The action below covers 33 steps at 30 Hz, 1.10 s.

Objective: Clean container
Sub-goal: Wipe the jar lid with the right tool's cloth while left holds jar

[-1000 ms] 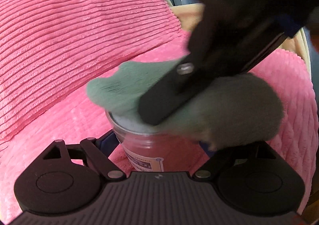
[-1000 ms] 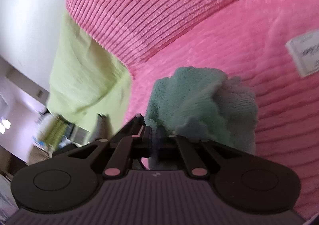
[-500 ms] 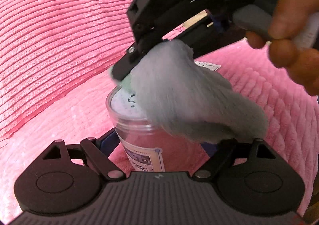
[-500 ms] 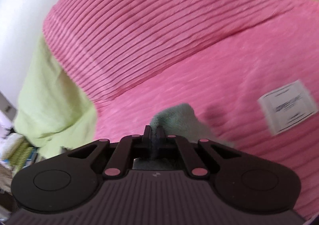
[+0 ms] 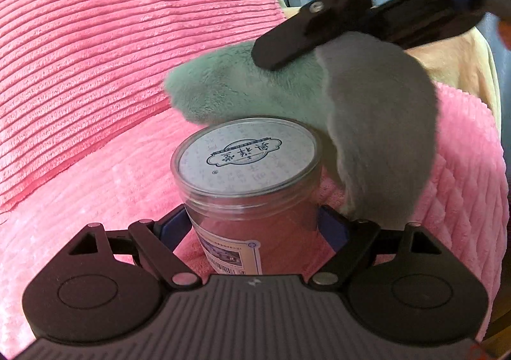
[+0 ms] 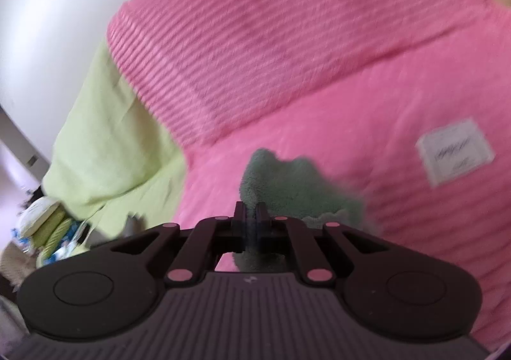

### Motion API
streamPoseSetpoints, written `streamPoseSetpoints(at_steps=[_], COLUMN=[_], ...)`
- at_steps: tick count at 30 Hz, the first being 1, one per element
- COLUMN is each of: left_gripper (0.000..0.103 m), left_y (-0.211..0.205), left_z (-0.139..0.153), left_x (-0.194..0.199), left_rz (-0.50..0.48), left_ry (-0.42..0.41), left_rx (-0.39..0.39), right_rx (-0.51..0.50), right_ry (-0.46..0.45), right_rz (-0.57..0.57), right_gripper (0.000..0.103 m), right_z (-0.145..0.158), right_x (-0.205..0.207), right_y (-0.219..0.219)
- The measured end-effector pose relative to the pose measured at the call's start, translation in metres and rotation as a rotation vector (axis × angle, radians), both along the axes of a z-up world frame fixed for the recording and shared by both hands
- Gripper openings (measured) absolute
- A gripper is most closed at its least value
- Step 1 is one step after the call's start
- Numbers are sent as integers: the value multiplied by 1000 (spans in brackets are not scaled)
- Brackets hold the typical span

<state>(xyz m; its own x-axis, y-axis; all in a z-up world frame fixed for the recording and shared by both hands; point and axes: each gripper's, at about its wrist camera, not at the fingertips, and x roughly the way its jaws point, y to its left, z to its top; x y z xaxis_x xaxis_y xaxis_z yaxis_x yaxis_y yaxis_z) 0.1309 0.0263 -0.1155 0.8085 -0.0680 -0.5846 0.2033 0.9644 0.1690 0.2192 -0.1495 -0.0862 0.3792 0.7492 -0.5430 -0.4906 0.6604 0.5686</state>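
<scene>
Mid-wipe: left claw (image 5: pixel 254 225) clamped on the clear jar (image 5: pixel 252 187) over the pink blanket (image 5: pixel 95 194), right claw (image 6: pixel 250 216) pinching the green cloth (image 5: pixel 255 88) just above the printed lid (image 5: pixel 247 157), sides seemingly left.

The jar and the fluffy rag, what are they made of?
The jar looks like clear, glossy plastic: the pink blanket shows through its wall, though it could be glass. Its lid seems clear plastic over a printed paper disc. The rag looks like soft plush microfiber, green and grey, with a fuzzy, matte nap.
</scene>
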Motion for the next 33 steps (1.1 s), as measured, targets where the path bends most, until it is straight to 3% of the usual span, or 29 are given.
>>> streamPoseSetpoints(at_steps=[16, 24, 33], left_gripper=[86, 86, 86], left_y=[-1, -6, -4], left_z=[-1, -4, -3], left_x=[-2, -6, -7], left_rz=[2, 1, -3], left_ry=[10, -13, -17], left_rx=[8, 52, 36], right_rx=[30, -6, -35], right_ry=[174, 71, 11], right_rz=[226, 140, 31], right_gripper=[0, 0, 2], right_z=[-22, -16, -3], right_x=[18, 29, 7], right_y=[34, 49, 10])
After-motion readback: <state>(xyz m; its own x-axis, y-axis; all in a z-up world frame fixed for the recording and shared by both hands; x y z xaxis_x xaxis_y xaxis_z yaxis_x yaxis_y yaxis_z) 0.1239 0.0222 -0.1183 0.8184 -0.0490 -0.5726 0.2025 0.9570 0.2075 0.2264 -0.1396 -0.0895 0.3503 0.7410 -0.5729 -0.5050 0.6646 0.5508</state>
